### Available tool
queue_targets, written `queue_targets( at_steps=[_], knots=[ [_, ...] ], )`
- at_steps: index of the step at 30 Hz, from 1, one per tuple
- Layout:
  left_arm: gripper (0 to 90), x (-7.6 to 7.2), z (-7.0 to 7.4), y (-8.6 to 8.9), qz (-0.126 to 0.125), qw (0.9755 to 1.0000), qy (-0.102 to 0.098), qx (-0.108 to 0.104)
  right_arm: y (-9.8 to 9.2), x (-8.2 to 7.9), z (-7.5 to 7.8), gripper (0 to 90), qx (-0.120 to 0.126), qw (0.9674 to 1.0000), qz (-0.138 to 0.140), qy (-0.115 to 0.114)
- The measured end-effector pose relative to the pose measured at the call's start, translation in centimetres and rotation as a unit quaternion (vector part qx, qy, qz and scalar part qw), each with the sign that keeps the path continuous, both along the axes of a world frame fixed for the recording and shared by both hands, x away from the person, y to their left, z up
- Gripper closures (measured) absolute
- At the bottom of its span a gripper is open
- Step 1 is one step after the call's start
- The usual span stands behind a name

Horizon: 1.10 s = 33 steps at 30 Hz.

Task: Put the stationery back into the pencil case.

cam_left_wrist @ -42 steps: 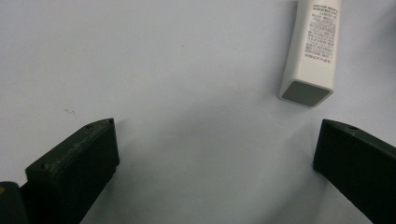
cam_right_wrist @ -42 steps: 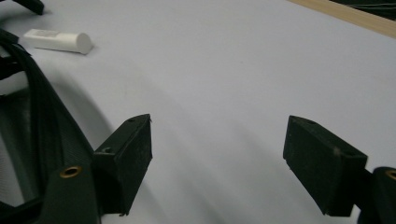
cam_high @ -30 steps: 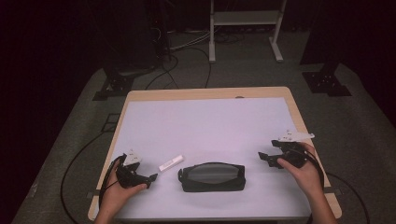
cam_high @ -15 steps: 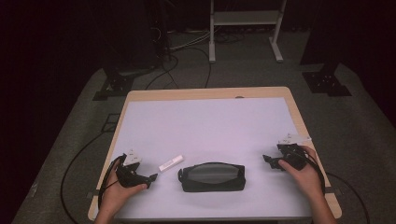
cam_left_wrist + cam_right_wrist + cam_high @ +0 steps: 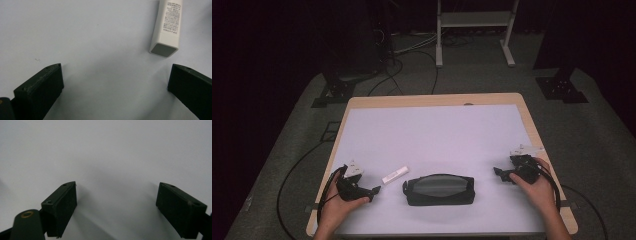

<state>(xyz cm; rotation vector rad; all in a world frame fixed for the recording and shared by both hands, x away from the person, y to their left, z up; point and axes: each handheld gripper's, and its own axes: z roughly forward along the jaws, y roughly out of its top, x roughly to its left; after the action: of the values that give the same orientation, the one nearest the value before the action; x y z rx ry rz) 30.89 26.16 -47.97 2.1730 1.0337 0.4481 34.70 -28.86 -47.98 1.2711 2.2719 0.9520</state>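
The left gripper (image 5: pixel 115 82), jaws apart, has the white tube (image 5: pixel 167 27) just ahead with legible print, while the high view adds the right gripper (image 5: pixel 499 173), its empty jaws just opened wide, and the shut black pouch (image 5: pixel 439 189) between them.

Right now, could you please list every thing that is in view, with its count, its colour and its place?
pouch: one, black with a grey panel, near edge of the table, middle.
tube: one, white with small print, just left of the pouch, apart from it.
table: one, wooden rim with a white top.
frame: one, white metal, on the floor behind the table.
left gripper: one, black, open, low over the table near the tube.
right gripper: one, black, open, nothing between its jaws.
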Motion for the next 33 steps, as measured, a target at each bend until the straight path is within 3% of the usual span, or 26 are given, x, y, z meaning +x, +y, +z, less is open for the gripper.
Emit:
queue_targets(
  at_steps=[5, 9, 17, 25, 33],
  knots=[
    [0.0, -0.1, 0.0, 0.0, 0.000, 1.0000, -0.002, 0.000, -0.1, -0.3, -0.4, 14.9, 0.011, 0.9998, -0.001, -0.017],
    [1.6, -0.2, 0.1, 0.0, 0.000, 1.0000, -0.005, 0.000, -0.1, -0.3, -0.4, 14.8, 0.011, 0.9998, -0.001, -0.017],
    [19.1, -0.6, 0.9, 0.1, -0.012, 0.9997, -0.006, -0.019, -0.2, -0.3, -0.4, 14.8, 0.012, 0.9998, -0.001, -0.016],
    [28.9, -1.0, 2.2, -0.3, -0.033, 0.9984, -0.007, -0.045, -0.2, -0.3, -0.4, 14.8, 0.012, 0.9998, -0.001, -0.015],
    [36.5, -1.1, 3.5, -1.3, -0.059, 0.9969, -0.009, -0.052, -0.2, -0.3, -0.4, 14.8, 0.012, 0.9998, -0.001, -0.015]
  ],
)
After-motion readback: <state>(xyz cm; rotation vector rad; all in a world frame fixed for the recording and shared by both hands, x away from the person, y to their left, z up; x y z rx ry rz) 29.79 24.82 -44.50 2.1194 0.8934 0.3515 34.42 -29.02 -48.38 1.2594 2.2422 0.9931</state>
